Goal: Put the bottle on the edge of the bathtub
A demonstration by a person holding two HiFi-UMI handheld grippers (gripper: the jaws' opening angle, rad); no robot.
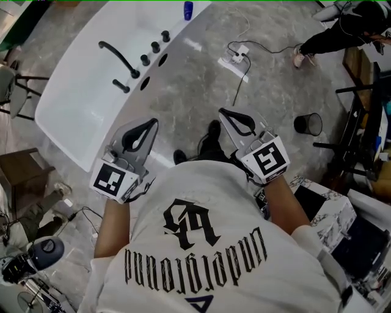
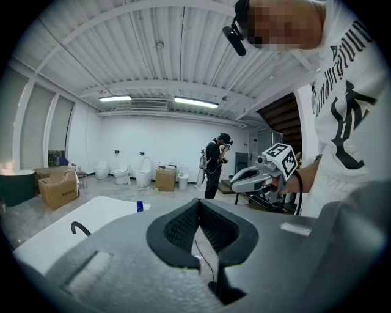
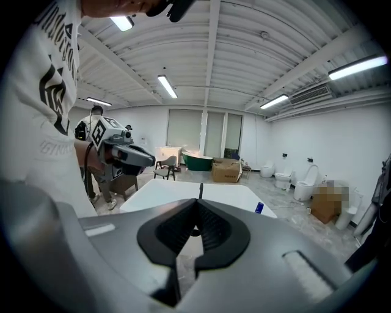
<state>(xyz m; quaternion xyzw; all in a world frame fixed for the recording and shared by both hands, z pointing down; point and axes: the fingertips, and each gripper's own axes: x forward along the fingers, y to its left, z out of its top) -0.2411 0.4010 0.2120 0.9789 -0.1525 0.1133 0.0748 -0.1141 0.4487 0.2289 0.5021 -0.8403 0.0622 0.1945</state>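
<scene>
A small blue bottle (image 1: 188,10) stands upright on the far rim of the white bathtub (image 1: 67,104), and shows too in the left gripper view (image 2: 140,206) and the right gripper view (image 3: 259,208). A black faucet (image 1: 119,58) and knobs sit on the tub's near rim. My left gripper (image 1: 150,122) is held over the floor beside the tub's near corner, shut and empty. My right gripper (image 1: 223,113) hovers over the floor to its right, also shut with nothing in it. Both are far from the bottle. From its own camera, each gripper's jaws (image 2: 198,200) (image 3: 197,200) meet at the tips.
A black bin (image 1: 308,124) stands on the grey floor at the right. A white power strip with a cable (image 1: 237,56) lies beyond my right gripper. Another person (image 1: 342,30) is at the top right. Cardboard boxes (image 2: 58,186) and toilets (image 2: 143,177) line the far wall.
</scene>
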